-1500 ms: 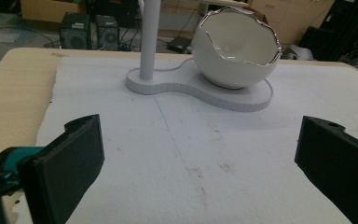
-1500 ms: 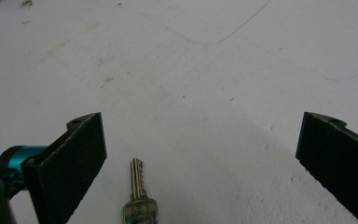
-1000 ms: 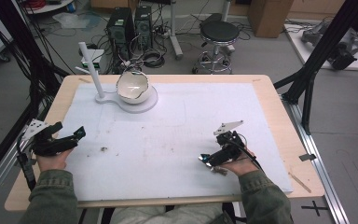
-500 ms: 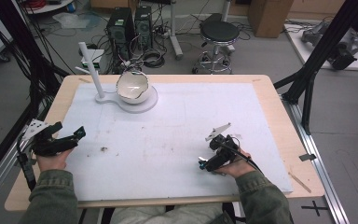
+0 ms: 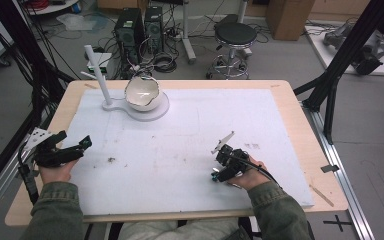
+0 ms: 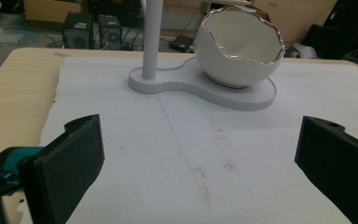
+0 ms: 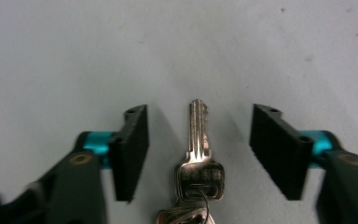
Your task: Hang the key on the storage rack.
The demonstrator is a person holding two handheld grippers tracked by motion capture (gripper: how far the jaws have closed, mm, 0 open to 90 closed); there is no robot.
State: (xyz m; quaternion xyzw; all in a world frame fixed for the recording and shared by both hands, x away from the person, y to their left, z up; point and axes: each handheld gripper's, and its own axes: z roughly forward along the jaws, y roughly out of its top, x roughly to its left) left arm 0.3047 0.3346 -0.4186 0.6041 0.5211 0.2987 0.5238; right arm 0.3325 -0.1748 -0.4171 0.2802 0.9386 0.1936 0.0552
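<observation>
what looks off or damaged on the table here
The white bowl on its stand has a jagged rim like a broken eggshell, which may be by design. The white mat carries small dark smudges. A key lies between the right gripper's open jaws.

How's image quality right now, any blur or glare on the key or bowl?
Right gripper view: key sharp, light sheen, soft shadows beside the jaws. Left gripper view: bowl crisp with rim glint; near jaws slightly soft. High view: evenly lit, key not resolved under the right hand-held gripper.
</observation>
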